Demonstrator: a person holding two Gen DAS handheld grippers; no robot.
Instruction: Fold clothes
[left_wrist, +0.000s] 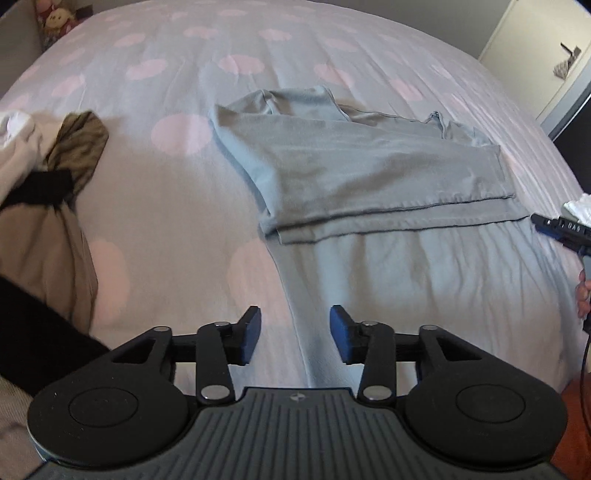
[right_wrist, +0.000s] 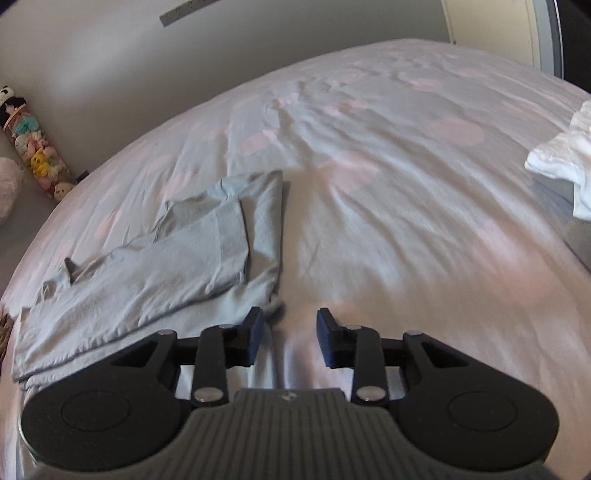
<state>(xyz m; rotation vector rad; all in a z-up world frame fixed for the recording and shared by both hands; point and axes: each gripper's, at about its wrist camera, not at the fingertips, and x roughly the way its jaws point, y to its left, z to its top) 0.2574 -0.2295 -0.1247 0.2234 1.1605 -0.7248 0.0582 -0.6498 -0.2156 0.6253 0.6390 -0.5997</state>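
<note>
A folded shirt (left_wrist: 354, 166) lies mid-bed (left_wrist: 166, 221), with a clothes pile (left_wrist: 48, 184) to its left.

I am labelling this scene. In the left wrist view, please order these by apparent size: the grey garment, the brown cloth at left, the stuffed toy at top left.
1. grey garment, clearly largest.
2. brown cloth.
3. stuffed toy, smallest, though it lies farthest away and is cut off by the frame.

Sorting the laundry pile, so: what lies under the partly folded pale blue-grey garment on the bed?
Under the pale blue-grey garment only the pink-dotted bedsheet shows around its edges. Anything beneath its folded layers is covered.
</note>
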